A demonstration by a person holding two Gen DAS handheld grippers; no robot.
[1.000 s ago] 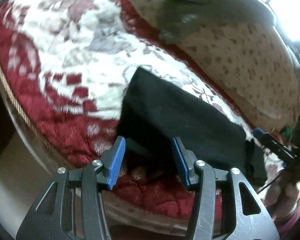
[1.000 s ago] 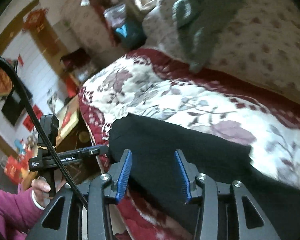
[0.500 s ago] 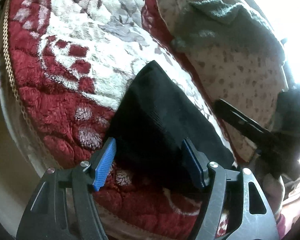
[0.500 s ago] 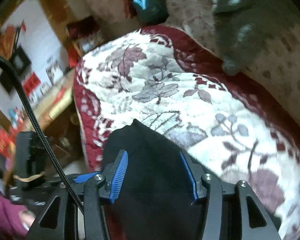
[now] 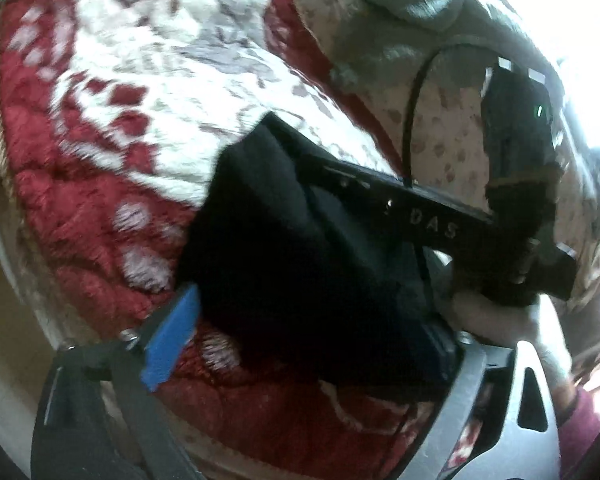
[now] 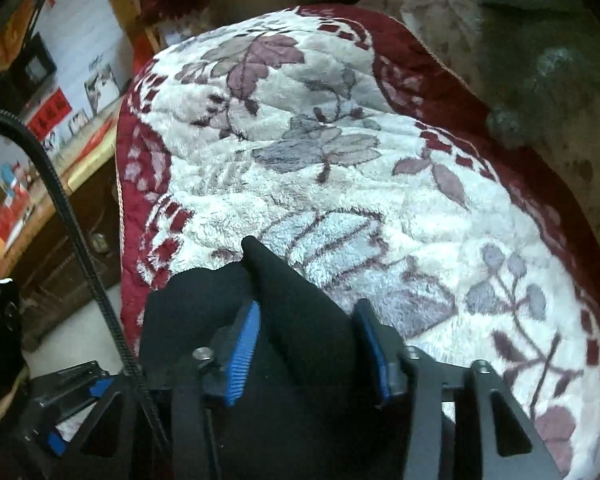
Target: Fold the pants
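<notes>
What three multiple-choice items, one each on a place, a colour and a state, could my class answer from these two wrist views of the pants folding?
1. Where do the black fabric pants lie?
A. On the red-and-white floral plush blanket
B. On a wooden floor
C. In a basket

2. What colour are the pads on the right gripper?
A. Green
B. Blue
C. Yellow

3. How do the right gripper's jaws stand?
A. Shut tight together
B. Missing
C. Apart, with pants cloth between them

Key: 1 A, blanket shows around the pants; 2 B, the pad is blue; 3 C, a wide gap separates the pads.
</notes>
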